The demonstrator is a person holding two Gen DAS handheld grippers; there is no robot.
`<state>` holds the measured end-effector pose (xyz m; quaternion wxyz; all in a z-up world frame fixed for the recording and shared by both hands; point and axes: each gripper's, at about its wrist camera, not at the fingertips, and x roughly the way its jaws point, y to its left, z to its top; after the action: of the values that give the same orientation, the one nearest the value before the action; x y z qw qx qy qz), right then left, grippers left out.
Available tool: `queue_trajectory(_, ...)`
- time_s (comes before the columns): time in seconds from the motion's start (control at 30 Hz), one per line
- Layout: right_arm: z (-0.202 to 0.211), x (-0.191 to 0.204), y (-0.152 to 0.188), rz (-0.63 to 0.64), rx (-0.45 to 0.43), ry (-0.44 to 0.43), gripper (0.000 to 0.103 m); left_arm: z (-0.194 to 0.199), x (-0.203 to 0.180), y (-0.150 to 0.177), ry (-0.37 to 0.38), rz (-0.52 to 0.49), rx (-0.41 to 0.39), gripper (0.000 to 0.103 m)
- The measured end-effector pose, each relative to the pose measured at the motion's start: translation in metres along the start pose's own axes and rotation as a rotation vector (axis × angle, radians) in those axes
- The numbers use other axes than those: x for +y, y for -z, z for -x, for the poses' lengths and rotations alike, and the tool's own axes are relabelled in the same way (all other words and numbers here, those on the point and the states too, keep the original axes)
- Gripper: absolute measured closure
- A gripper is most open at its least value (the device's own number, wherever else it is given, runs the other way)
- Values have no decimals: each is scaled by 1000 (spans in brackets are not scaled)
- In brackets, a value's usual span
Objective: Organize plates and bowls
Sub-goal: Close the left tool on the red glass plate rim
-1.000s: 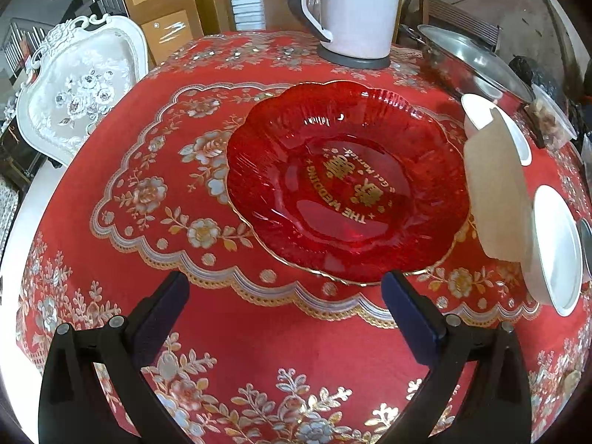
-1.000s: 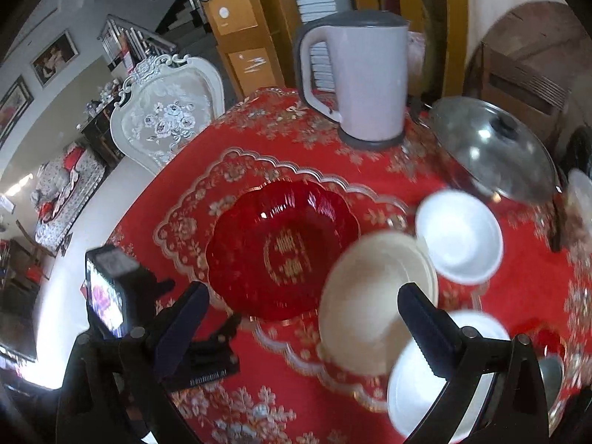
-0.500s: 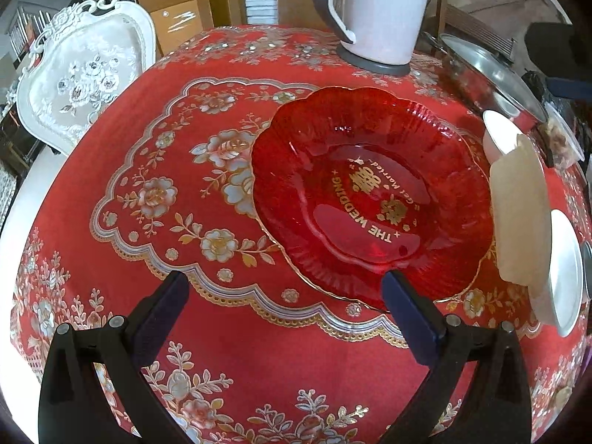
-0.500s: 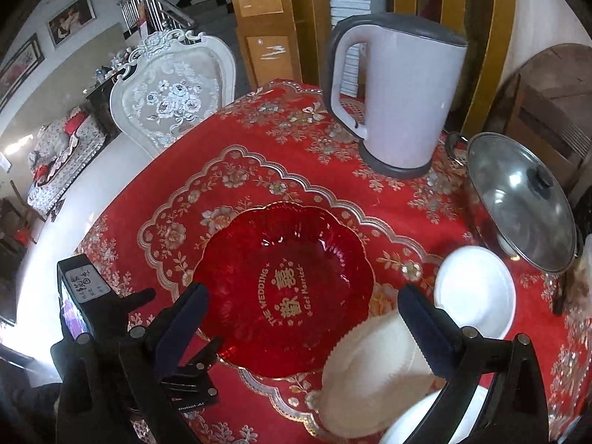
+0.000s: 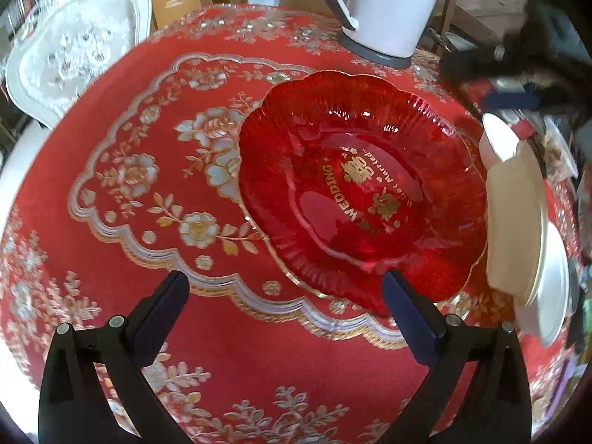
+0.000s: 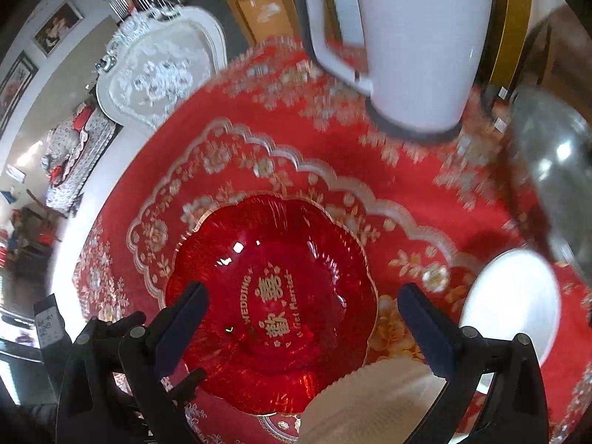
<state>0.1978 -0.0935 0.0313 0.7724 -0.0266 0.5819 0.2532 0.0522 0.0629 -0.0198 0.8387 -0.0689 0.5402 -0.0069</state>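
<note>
Both tools spread and empty above a red-clothed worktop (image 5: pixel 236 355); red glass plate (image 5: pixel 362 192) lies flat at centre.

Left wrist view: left tool (image 5: pixel 285 314) jaws wide apart, nothing between them, low in frame; its right fingertip overlaps the plate's near rim in the picture, contact not clear. Plate is scalloped with gold lettering. At right edge of frame, a cream plate (image 5: pixel 514 222) seen edge-on, a white plate (image 5: pixel 553 288) just behind it, a small white bowl (image 5: pixel 497 140) above. White kettle (image 5: pixel 392 7) at top, beyond the plate. Right wrist view: right tool (image 6: pixel 301 322) also wide open, empty, over the plate's near half. White bowl sits at right, cream plate at bottom edge, white chair (image 6: pixel 159 70) upper left. Blur on kettle.
</note>
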Motion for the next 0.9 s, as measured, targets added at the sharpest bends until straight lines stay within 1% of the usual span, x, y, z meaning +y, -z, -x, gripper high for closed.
queue_trajectory(0.13,-18,-9,-1,6,34,31,1,-8,-2,-4,-9,7,13,0)
queue_trajectory(0.23,-28,-15,-1,-3,61,-14,3,-11,-4,-6,-8,6,14,0)
queue_trajectory(0.3,-36,-16,-1,-13,82,-25,8,-15,-7,-8,-9,5,23,0)
queue_trajectory(0.33,-40,-17,-1,-22,93,-29,16,-18,-8,-9,-13,5,33,0)
queue_trajectory(0.4,-44,-20,0,-36,88,4,45,-23,-11,-12,-17,-1,48,0)
queue_trajectory(0.43,-44,-21,0,-45,85,7,53,-24,-12,-13,-25,-6,50,0)
queue_trajectory(0.47,-46,-24,1,-58,86,-2,66,-26,-14,-14,-37,-18,47,1)
queue_trajectory(0.5,-48,-26,2,-72,98,-25,79,-27,-15,-15,-37,-25,48,9)
queue_trajectory(0.53,-50,-28,4,-80,112,-47,86,-28,-16,-15,-38,-29,53,17)
queue_trajectory(0.57,-52,-28,6,-82,129,-52,90,-33,-14,-15,-75,-24,77,26)
queue_trajectory(0.6,-51,-27,7,-77,128,-44,90,-35,-12,-16,-84,-14,92,35)
queue_trajectory(0.63,-51,-26,8,-73,128,-39,90,-34,-5,-17,-61,13,92,39)
queue_trajectory(0.67,-50,-26,9,-73,129,-35,90,-33,0,-20,-70,24,83,51)
queue_trajectory(0.7,-49,-26,11,-75,129,-32,90,-32,5,-21,-68,32,82,60)
queue_trajectory(0.77,-47,-23,13,-67,128,-25,90,-30,18,-24,-56,49,83,71)
queue_trajectory(0.83,-45,-15,16,-45,132,-16,90,-29,28,-26,-46,60,84,73)
queue_trajectory(0.9,-44,-6,19,-23,130,-4,90,-28,36,-27,-59,67,80,73)
